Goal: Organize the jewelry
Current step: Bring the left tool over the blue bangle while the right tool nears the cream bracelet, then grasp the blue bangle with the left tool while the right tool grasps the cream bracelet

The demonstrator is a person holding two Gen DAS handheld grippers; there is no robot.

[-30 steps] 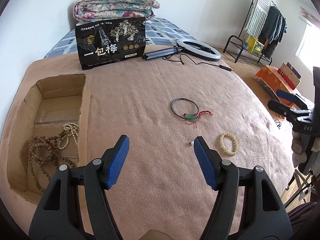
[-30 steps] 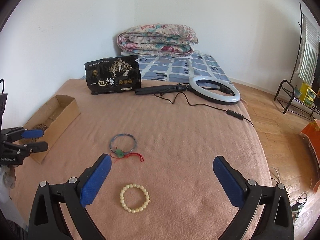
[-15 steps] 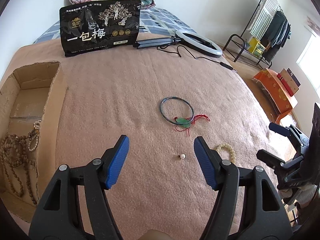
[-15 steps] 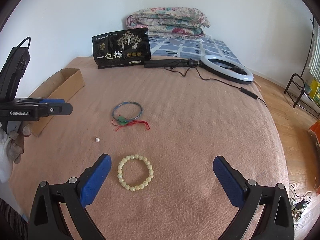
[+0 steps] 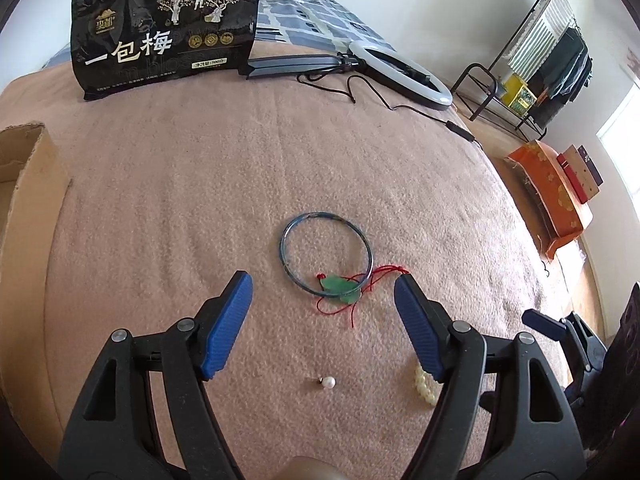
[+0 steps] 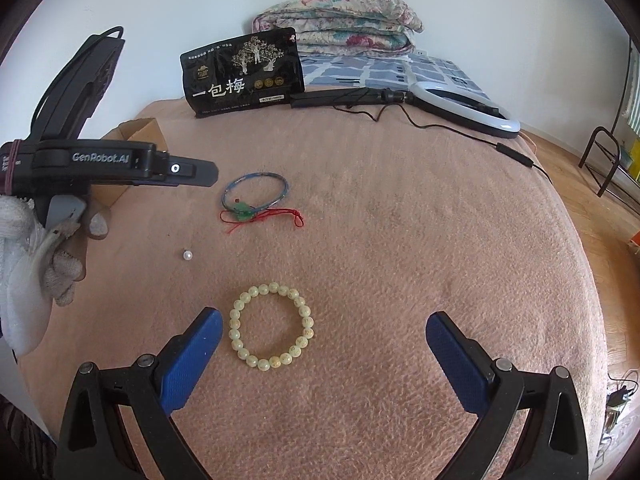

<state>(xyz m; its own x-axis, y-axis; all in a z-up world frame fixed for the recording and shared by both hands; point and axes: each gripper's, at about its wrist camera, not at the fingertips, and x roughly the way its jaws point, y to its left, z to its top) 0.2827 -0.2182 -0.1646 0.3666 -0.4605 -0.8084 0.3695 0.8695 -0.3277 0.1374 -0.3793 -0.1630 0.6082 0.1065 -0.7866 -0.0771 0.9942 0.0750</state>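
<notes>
On the pink blanket lie a thin blue bangle [image 5: 285, 248] [image 6: 256, 175], a green pendant on red cord [image 5: 340, 286] [image 6: 242, 213] across its near rim, a loose pearl [image 5: 329, 382] [image 6: 187, 255] and a cream bead bracelet [image 6: 272, 362] [image 5: 425, 386]. My left gripper [image 5: 323, 282] hovers above the pendant. Its jaws are opening and nothing is pressed between them. My right gripper [image 6: 324, 316] stands wide open just above the blanket. The cream bracelet lies by its left finger [image 6: 192, 356]. A cardboard box [image 5: 28, 168] [image 6: 140, 128] sits at the far left.
A black snack bag [image 5: 164, 36] stands at the back beside a ring light [image 5: 400, 72] with a trailing cable [image 6: 472, 136]. Behind them is a folded quilt [image 6: 340, 20]. Off the bed's right edge are wooden floor, a clothes rack [image 5: 532, 48] and an orange box [image 5: 552, 196].
My left gripper moved away from the cardboard box, forward and down over the bangle and pendant, its jaws slightly wider. My right gripper sank toward the cream bracelet.
</notes>
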